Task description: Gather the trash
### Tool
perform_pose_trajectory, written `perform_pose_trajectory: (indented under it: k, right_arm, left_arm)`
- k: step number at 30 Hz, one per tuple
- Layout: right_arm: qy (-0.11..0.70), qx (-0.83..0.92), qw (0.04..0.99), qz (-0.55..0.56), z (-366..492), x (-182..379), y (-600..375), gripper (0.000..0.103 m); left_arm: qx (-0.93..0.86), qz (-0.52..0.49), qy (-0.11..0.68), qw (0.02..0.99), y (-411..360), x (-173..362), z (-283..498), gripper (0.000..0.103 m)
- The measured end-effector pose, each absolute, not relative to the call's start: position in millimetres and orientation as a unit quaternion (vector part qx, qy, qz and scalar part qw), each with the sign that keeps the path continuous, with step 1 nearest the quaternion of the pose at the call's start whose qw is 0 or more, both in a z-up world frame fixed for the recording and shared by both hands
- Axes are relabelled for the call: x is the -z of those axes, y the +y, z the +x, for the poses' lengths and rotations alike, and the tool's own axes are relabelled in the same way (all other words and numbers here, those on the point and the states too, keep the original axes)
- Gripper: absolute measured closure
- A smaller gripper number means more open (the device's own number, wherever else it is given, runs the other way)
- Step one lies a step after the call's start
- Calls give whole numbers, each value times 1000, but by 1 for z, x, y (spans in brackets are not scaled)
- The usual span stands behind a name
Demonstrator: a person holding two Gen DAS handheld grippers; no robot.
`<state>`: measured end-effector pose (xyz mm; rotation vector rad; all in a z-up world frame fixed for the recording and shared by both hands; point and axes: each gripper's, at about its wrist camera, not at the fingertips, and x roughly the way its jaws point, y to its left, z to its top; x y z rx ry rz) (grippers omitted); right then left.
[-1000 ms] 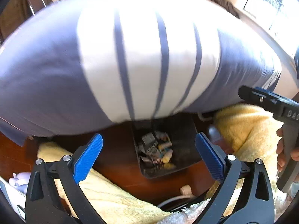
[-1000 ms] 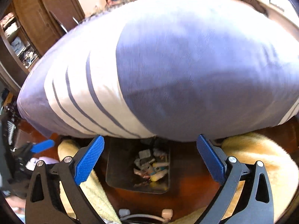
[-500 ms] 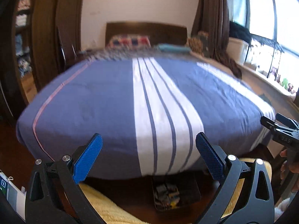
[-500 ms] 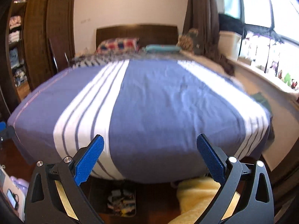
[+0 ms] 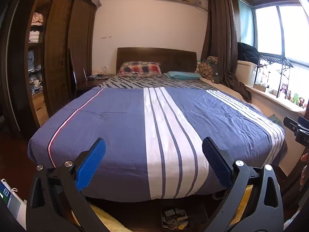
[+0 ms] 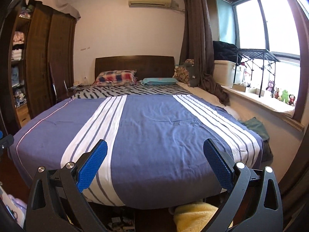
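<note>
A dark bin (image 5: 202,210) on the floor at the foot of the bed holds several bits of trash (image 5: 174,219); in the right wrist view only a sliver of that trash (image 6: 119,223) shows at the bottom edge. My left gripper (image 5: 153,162) is open, raised well above the bin and facing over the bed, nothing between its blue pads (image 5: 90,164). My right gripper (image 6: 155,163) is open and empty too, level with the mattress edge. The right gripper's black body (image 5: 297,131) shows at the right edge of the left wrist view.
A bed with a blue and white striped cover (image 5: 154,125) fills the middle. A yellow fluffy rug (image 6: 195,216) lies on the dark wood floor. A dark wardrobe (image 5: 54,63) stands left, a windowsill with toys (image 6: 278,98) right. A green cloth (image 6: 255,127) lies beside the bed.
Both grippers have tilted up and away from the bin on the floor, so the view now runs across the whole bed. Both stay open and empty.
</note>
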<state>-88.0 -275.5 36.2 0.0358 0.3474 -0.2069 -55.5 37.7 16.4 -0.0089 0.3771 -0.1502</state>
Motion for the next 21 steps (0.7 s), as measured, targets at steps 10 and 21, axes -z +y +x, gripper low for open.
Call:
perform_pose_trajectory:
  k: [10, 21]
  right_arm:
    - [155, 91, 983, 21, -95, -40, -273, 3]
    - [151, 85, 985, 24, -96, -40, -271, 3]
  left_arm:
    - [69, -7, 178, 982, 43, -21, -60, 8]
    - [67, -9, 171, 983, 45, -24, -63, 8]
